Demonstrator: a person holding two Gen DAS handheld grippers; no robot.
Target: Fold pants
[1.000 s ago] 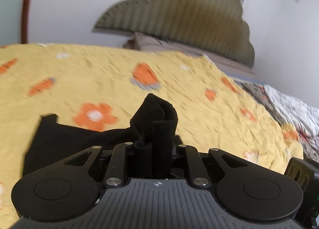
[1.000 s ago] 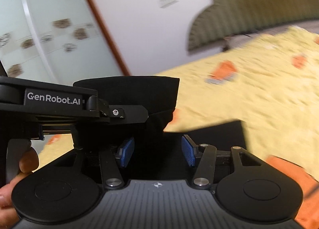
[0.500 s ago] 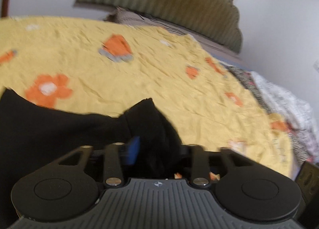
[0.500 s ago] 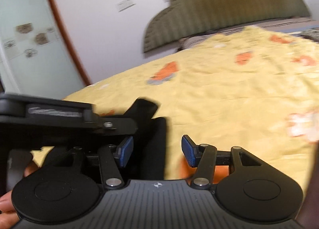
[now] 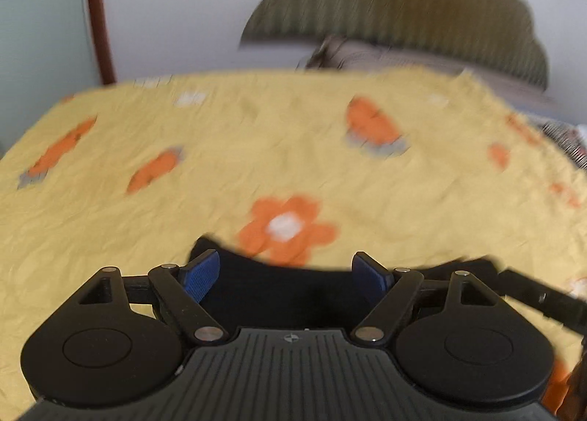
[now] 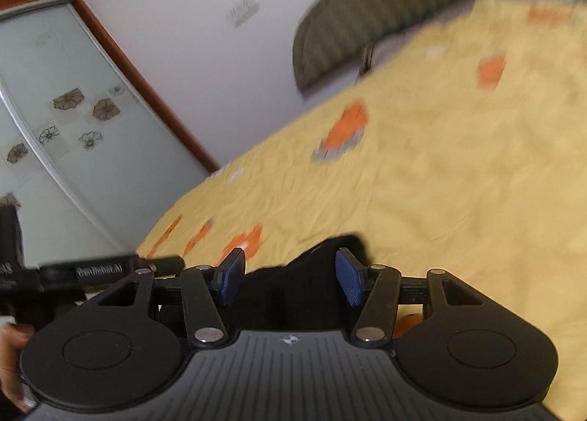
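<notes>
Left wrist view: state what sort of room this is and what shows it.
Most likely a bedroom. A bed under a yellow flowered sheet fills the view, a scalloped padded headboard stands against the wall behind it, and black pants lie on the sheet.

pants (image 5: 290,289): black | bedsheet (image 5: 256,149): yellow, orange flowers | headboard (image 5: 422,3): olive, ribbed

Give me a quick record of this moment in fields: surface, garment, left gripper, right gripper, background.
surface: yellow bedsheet with orange flower print
garment: black pants lying on the sheet, under both grippers
left gripper: jaws opening, pads clear of the fabric
right gripper: blue pads apart, pants between them, not pinched
background: olive headboard, white wall, frosted wardrobe door
</notes>
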